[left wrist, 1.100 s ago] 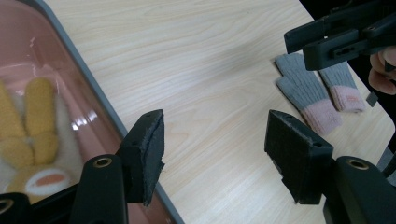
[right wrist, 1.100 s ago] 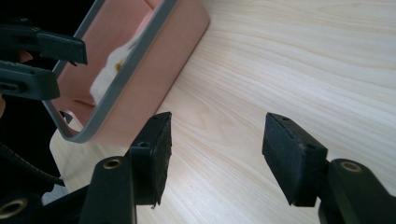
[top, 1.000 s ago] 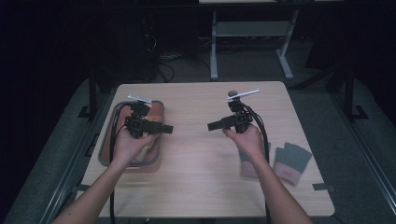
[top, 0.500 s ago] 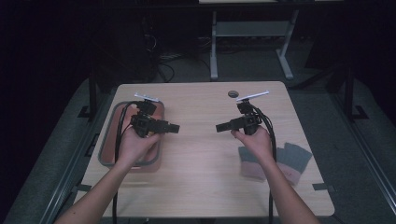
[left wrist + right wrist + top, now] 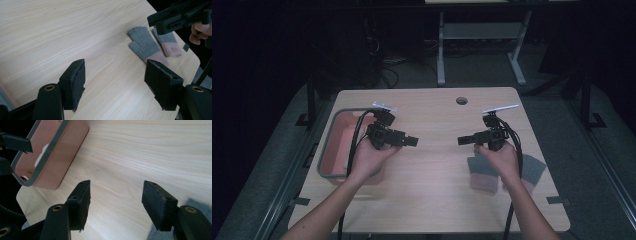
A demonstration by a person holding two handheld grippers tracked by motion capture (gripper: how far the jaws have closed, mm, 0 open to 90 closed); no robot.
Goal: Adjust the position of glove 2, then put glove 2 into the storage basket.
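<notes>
My left gripper (image 5: pixel 115 82) has wide jaws; beyond them lie 2 gloves (image 5: pixel 146 45). My right gripper (image 5: pixel 116 205), also wide, shows the pink bin (image 5: pixel 53 152) instead.

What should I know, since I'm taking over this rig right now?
Left claw: open, holding nothing, held above the table beside the pink bin.
Right claw: open, holding nothing, held above the table, pointing toward the left one.
Gloves: two grey ones with pink cuffs, lying flat side by side at the table's right edge, under the right hand.
Done: no glove picked up yet.
Left: probably grasp the gloves and move them to the bin.
</notes>
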